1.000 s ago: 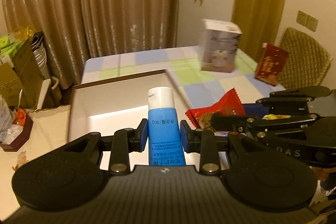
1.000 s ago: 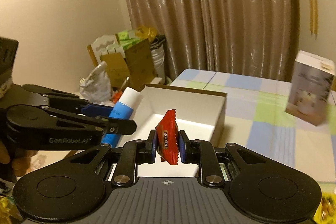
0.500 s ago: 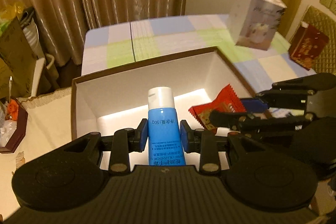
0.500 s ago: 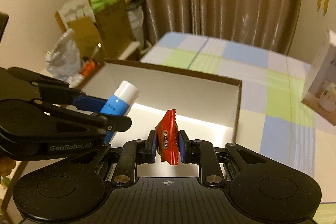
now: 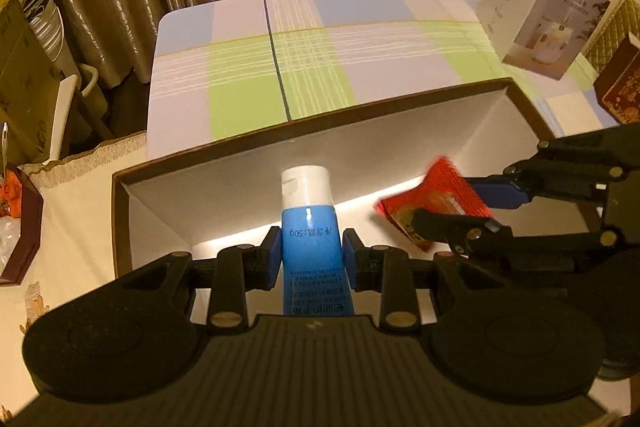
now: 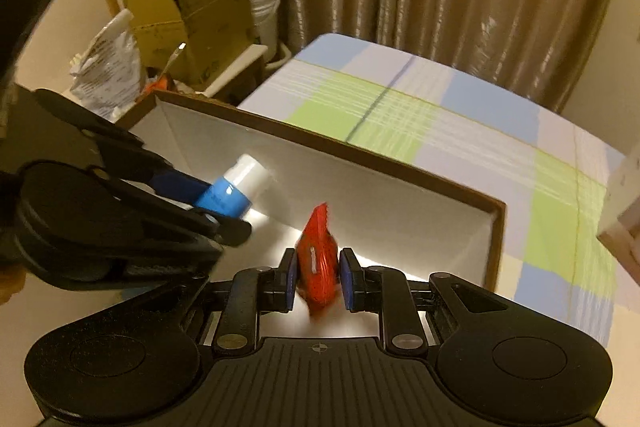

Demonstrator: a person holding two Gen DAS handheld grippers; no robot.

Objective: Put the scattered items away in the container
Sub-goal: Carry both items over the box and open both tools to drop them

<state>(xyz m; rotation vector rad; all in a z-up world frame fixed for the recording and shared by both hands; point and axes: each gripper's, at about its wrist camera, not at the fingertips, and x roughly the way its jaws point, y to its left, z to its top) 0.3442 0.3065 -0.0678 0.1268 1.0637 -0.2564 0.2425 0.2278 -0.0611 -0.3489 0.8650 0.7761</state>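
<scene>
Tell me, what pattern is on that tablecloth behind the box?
The tablecloth is checked in pale blue, lilac and green; the left wrist view shows it best.

The blue tube (image 5: 311, 247) loses its bottom end behind the left gripper (image 5: 311, 258) body, so no idea how long it is. The red snack packet (image 6: 318, 263) is smeared, print unreadable. The white carton (image 6: 620, 203) gets chopped by the right edge. The box floor (image 5: 236, 241) is glared out.
</scene>
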